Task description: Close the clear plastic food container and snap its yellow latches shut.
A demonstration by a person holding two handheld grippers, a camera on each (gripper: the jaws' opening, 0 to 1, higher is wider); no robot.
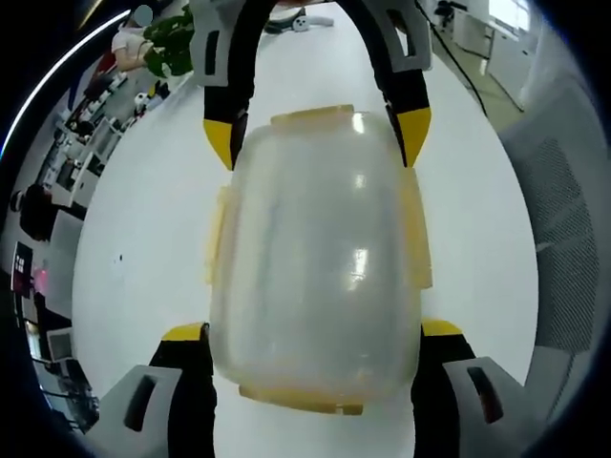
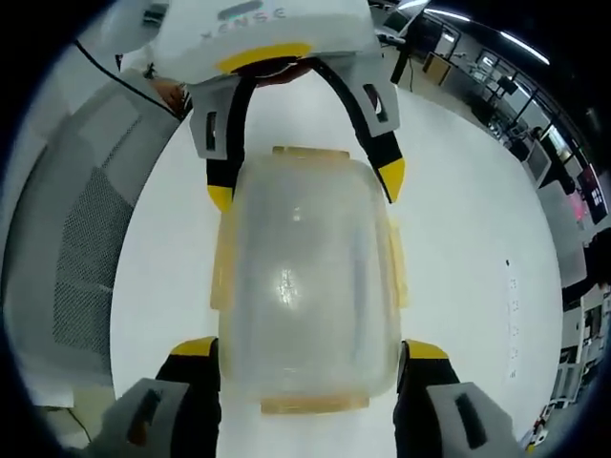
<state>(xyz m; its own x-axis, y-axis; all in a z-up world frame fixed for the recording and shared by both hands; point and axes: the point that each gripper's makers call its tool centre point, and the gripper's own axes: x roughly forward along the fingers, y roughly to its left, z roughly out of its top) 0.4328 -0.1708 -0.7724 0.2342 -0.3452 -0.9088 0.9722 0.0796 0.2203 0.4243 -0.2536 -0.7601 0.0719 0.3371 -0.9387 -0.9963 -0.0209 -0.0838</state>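
Clear container (image 1: pixel 315 258) sits on white surface (image 1: pixel 134 267), lid on. Left claw (image 1: pixel 313 345) wide open at its 6 o'clock end. Right claw (image 2: pixel 307 359) wide open, opposite end. 4 yellow latches (image 1: pixel 412 229) look unsnapped. Best: hold box steady, press each latch flat, slow.

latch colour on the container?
Yellow latches on the clear container; clearest in the left gripper view.

Clear container (image 1: pixel 315 277) with yellow latches (image 1: pixel 417 239) (pale) on white table (image 1: pixel 143 239).
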